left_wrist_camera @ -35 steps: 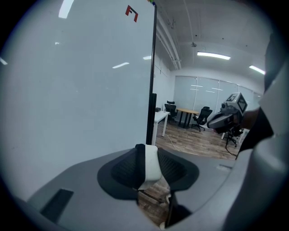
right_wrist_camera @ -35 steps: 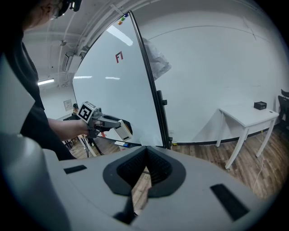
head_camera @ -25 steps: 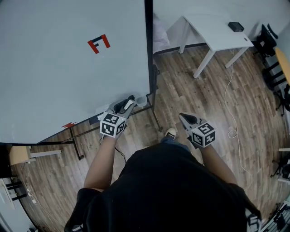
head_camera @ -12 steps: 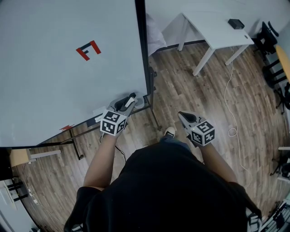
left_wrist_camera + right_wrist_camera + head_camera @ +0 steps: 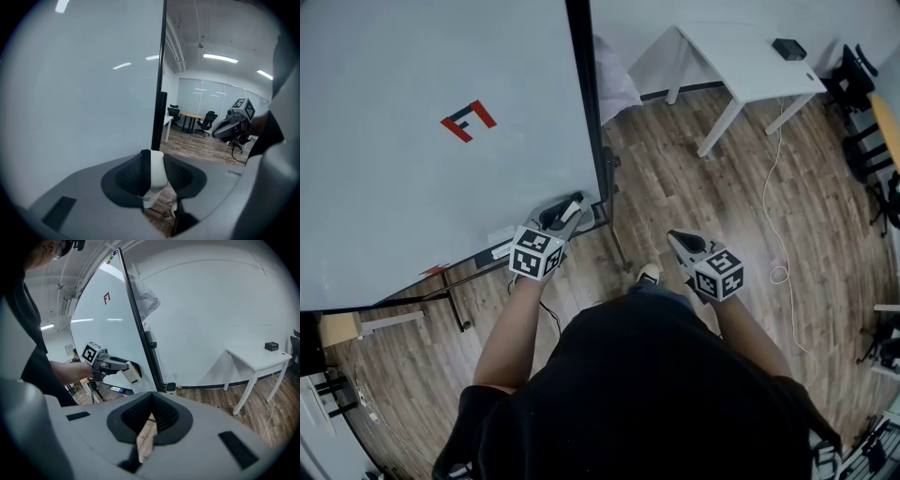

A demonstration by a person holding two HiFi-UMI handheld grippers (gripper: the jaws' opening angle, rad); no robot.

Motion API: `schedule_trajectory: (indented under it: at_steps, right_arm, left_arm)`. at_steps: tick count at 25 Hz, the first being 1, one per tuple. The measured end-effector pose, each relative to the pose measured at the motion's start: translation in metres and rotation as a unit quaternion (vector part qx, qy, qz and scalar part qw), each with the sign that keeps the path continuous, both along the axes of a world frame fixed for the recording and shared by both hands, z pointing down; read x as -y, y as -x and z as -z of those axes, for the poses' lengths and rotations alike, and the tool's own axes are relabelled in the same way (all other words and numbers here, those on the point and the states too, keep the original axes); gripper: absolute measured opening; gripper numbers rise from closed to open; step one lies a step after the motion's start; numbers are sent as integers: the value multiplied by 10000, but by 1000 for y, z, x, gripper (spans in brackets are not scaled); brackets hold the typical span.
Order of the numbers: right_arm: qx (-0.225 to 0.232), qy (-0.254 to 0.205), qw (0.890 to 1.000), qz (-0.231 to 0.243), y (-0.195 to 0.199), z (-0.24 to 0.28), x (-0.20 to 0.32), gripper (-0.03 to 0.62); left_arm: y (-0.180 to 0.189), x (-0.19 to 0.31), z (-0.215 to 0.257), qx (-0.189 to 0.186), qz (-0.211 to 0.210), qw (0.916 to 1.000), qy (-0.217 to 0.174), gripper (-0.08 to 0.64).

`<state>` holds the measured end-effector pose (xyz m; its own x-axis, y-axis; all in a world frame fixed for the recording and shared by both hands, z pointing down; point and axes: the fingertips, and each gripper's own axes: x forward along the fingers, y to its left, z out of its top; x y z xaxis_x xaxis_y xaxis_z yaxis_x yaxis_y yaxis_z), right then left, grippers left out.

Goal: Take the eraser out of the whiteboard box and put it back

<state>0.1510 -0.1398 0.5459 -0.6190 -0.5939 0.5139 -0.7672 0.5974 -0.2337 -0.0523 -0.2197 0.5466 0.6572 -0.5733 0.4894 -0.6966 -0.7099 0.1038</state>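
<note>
Currently the left tool point(image 5: 570, 208) is clamped on the eraser point(image 5: 157, 168). In the left gripper view the white block stands upright between the two ribbed pads, both of which press on its sides. The right gripper view shows the eraser side-on, held in the air by the lower right corner of the whiteboard point(image 5: 412, 187). Contact with the board surface cannot be told. Below it runs the tray ledge point(image 5: 111, 390) with a few small items; the box itself cannot be picked out among them. The black frame post point(image 5: 586, 103) runs along the board's right edge, just beside the left tool, and blocks part of its view of the room. A red logo point(image 5: 469, 120) sits high on the board. The right tool point(image 5: 675, 240) has its jaws together with nothing between them. It hangs over the wood floor point(image 5: 694, 169), well apart from the board. A shoe point(image 5: 650, 275) shows between the two tools. Also noted: a white worktop point(image 5: 741, 66) on legs against the wall, carrying a small black device point(image 5: 788, 49). A white cable point(image 5: 779, 274) trails over the floor, and office chairs point(image 5: 861, 80) stand at the far right.
</note>
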Motion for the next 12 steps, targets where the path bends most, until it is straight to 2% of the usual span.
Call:
schedule_trajectory:
  at_steps: [12]
  right_arm:
    - [-35, 150, 9999, 61, -5, -11, 21, -5]
  left_arm:
    - [-10, 9, -37, 96, -50, 9994, 328, 150]
